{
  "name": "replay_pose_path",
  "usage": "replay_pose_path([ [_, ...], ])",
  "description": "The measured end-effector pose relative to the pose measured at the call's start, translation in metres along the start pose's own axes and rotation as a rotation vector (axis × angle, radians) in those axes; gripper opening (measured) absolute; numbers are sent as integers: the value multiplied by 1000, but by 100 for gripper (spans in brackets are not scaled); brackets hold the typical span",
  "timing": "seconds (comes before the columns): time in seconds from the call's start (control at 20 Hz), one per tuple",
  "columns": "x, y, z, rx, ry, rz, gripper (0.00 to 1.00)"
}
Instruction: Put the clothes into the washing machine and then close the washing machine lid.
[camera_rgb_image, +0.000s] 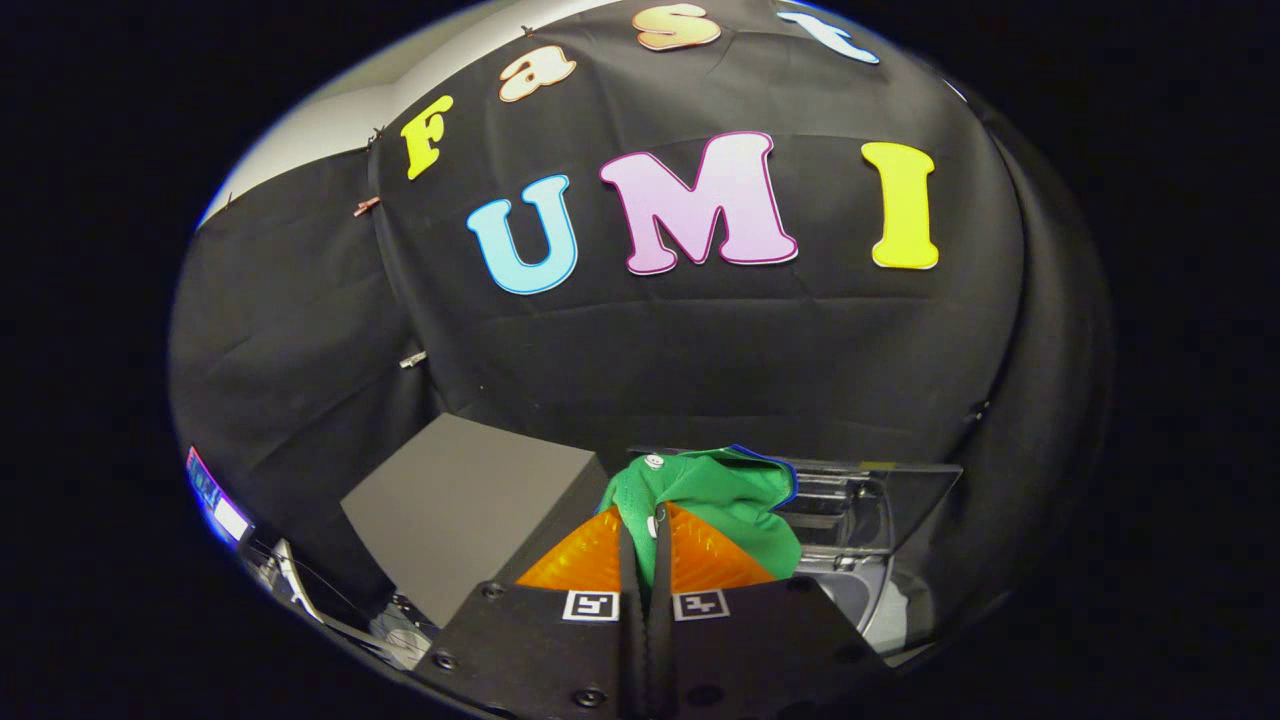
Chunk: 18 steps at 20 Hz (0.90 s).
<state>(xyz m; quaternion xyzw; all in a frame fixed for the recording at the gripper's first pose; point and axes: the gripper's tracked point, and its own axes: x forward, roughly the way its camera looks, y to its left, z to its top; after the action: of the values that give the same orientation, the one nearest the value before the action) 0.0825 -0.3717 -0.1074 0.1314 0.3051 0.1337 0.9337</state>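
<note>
A green garment (730, 500) with a dark blue trim and a small white button is pinched between my fingers (590, 555) and bulges up just ahead of them. My gripper (645, 535) is shut on that cloth, the two fingers pressed close together with only fabric between. Behind and to the right of the garment stands the washing machine's raised lid (900, 500), a dark see-through panel. Below that lid a light grey part of the machine (860, 600) shows. Most of the machine's opening is hidden by my fingers and the cloth.
A dark grey box (460, 500) stands to the left of my fingers, close beside the garment. Further left and lower lie a small lit device (215, 500) and some wires (310, 590). The booth's black cloth wall rises close behind everything.
</note>
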Motion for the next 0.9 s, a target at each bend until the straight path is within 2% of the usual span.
replay_pose_path([
  [0.1,14,-14,-9,-23,15,19,5],
  [0.25,39,-45,-30,-49,51,-17,5],
  [0.4,60,-66,-57,4,81,-70,5],
  [0.65,81,-87,-121,8,168,-126,5],
  [0.9,96,-95,-154,-10,212,-159,5],
])
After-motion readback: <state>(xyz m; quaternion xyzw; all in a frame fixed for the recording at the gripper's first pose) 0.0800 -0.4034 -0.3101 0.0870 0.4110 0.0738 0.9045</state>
